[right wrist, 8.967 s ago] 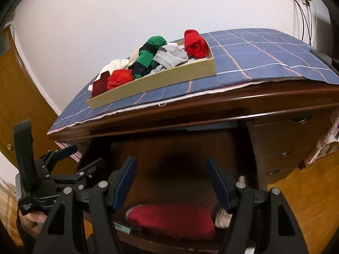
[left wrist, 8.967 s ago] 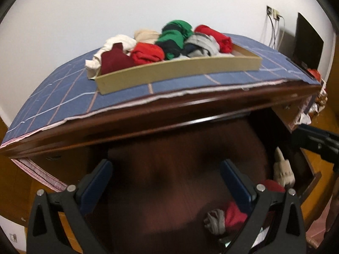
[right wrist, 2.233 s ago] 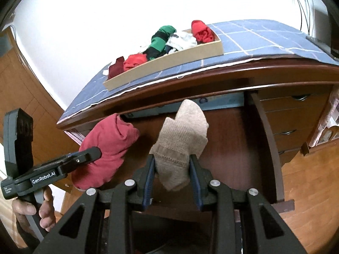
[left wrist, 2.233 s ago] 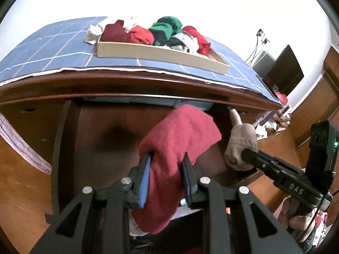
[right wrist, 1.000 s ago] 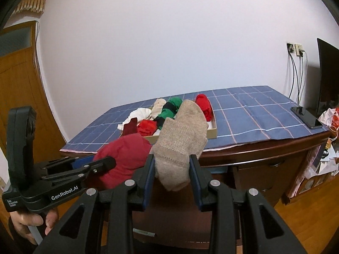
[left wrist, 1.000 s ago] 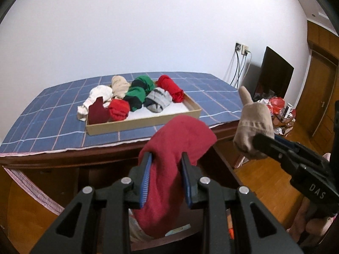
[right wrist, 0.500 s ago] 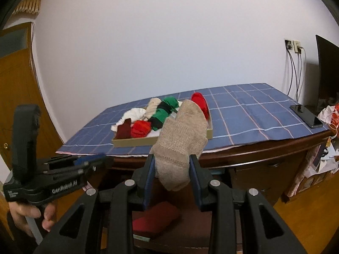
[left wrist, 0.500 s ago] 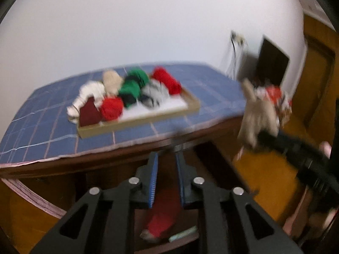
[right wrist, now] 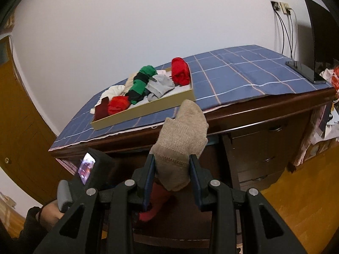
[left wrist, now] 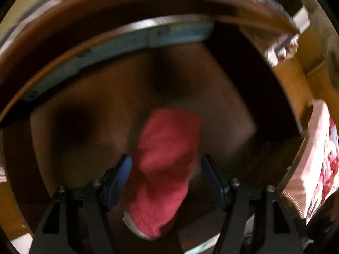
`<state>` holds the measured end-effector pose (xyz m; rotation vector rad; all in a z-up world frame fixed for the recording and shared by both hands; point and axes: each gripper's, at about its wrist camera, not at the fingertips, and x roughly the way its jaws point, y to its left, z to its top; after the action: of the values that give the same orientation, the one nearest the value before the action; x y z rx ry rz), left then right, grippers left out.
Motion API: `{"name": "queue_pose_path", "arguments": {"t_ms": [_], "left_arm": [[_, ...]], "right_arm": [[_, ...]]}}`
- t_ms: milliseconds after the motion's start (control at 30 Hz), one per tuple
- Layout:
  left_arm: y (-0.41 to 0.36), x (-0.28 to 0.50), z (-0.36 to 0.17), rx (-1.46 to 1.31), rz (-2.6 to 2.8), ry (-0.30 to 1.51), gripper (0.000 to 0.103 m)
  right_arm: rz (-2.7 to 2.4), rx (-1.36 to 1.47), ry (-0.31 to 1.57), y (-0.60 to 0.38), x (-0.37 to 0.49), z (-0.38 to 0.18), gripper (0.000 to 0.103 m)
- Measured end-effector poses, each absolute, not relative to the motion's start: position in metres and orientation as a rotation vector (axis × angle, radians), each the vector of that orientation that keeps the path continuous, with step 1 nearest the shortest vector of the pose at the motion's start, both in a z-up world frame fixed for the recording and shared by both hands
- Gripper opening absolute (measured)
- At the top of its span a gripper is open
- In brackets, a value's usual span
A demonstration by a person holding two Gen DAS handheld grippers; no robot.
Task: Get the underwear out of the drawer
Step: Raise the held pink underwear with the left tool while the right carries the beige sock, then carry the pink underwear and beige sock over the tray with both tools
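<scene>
A red folded garment (left wrist: 165,163) lies on the floor of the open dark wooden drawer (left wrist: 89,97). My left gripper (left wrist: 167,169) is open, its blue pads on either side of the garment, not pressing it. My right gripper (right wrist: 172,173) is shut on a beige knitted garment (right wrist: 182,139) and holds it up in front of the desk edge. The red garment also shows below it in the right wrist view (right wrist: 156,199). The left gripper's body (right wrist: 84,175) is at the lower left there.
A shallow cardboard tray (right wrist: 148,108) with several rolled garments sits on the blue checked cloth (right wrist: 243,72) on the desk top. Closed drawers (right wrist: 260,148) stand at the right. A phone (right wrist: 305,72) and a dark screen (right wrist: 322,27) are at the far right.
The red garment fell from my left gripper into the drawer. The left gripper has since dropped down into the drawer and opened around it. The right gripper still holds the beige garment, slightly lower.
</scene>
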<state>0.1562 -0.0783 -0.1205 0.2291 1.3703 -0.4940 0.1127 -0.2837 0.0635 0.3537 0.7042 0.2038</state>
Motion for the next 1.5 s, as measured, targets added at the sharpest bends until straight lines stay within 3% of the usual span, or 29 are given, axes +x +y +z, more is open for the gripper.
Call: {"name": "queue_pose_path", "arguments": {"t_ms": [200, 300, 467, 567, 1033, 1500], "left_arm": [[-0.093, 0.152, -0.149, 0.374, -0.479, 1.447, 0.069], [-0.088, 0.156, -0.156, 0.307, -0.480, 1.492, 0.059], [-0.088, 0.148, -0.154, 0.320, -0.469, 1.442, 0.033], [-0.085, 0.140, -0.145, 0.287, -0.443, 1.366, 0.026], [-0.067, 0.077, -0.010, 0.197, -0.338, 0.859, 0.025], [-0.040, 0.082, 0.039, 0.139, -0.324, 0.699, 0.025]], "right_arm": [[0.207, 0.382, 0.717, -0.289, 0.118, 0.059, 0.034], [0.213, 0.386, 0.719, -0.288, 0.117, 0.059, 0.034], [0.216, 0.381, 0.706, -0.285, 0.111, 0.064, 0.034], [0.214, 0.374, 0.691, -0.284, 0.106, 0.068, 0.034], [0.217, 0.318, 0.642, -0.269, 0.098, 0.089, 0.034], [0.242, 0.263, 0.599, -0.252, 0.098, 0.108, 0.034]]}}
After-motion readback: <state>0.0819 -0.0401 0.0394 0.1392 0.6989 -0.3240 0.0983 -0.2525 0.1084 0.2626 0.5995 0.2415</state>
